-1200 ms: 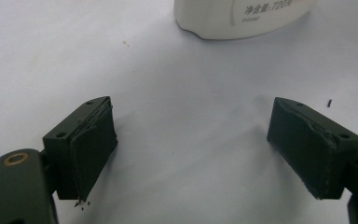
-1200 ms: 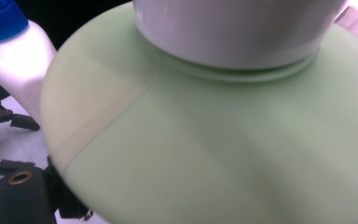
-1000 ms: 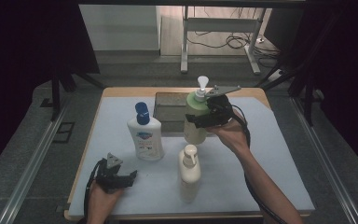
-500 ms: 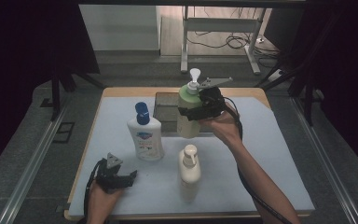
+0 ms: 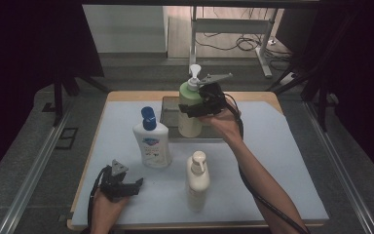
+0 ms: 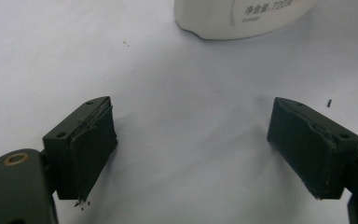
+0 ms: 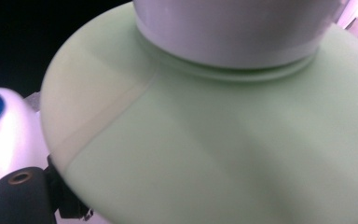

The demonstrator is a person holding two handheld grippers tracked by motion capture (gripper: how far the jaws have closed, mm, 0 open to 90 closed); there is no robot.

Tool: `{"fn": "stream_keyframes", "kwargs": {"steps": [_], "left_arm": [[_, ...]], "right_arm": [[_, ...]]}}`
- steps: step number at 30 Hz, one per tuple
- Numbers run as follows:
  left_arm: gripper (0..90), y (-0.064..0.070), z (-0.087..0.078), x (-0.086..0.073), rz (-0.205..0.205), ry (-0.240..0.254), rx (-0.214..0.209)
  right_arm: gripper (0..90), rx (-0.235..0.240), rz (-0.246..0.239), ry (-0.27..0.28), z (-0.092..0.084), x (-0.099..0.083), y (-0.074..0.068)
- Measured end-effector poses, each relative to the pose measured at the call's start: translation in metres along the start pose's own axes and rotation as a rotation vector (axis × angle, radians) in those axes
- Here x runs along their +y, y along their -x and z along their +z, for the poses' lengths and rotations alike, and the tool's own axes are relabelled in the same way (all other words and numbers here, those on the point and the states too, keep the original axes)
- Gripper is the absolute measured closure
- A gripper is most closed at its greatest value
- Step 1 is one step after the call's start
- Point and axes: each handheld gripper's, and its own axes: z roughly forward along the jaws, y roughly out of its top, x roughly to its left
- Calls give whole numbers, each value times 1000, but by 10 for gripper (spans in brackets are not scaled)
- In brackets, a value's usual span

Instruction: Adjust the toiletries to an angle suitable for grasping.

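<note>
A pale green pump bottle (image 5: 189, 111) with a white pump head stands upright at the back of the table, with my right gripper (image 5: 200, 104) shut on its upper body. In the right gripper view its green shoulder (image 7: 223, 154) and white collar (image 7: 233, 32) are pressed close to the camera. My left gripper (image 5: 129, 187) rests low on the white mat at the front left. Its jaws are open (image 6: 191, 149) with nothing between them. A white bottle's base (image 6: 242, 18) lies just ahead of them.
A white bottle with a blue cap (image 5: 151, 141) stands left of centre on the mat (image 5: 282, 161). A cream pump bottle (image 5: 198, 173) stands near the front centre. A grey tray (image 5: 168, 109) sits behind the green bottle.
My right gripper has carried the green pump bottle to the left, toward the grey tray. The left gripper has stayed put.
</note>
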Motion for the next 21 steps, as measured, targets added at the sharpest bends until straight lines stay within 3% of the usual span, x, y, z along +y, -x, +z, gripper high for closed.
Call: {"fn": "stream_keyframes", "kwargs": {"steps": [21], "left_arm": [[149,0,0,0,2,1,1]], "right_arm": [[126,-49,39,15,42,21,10]]}}
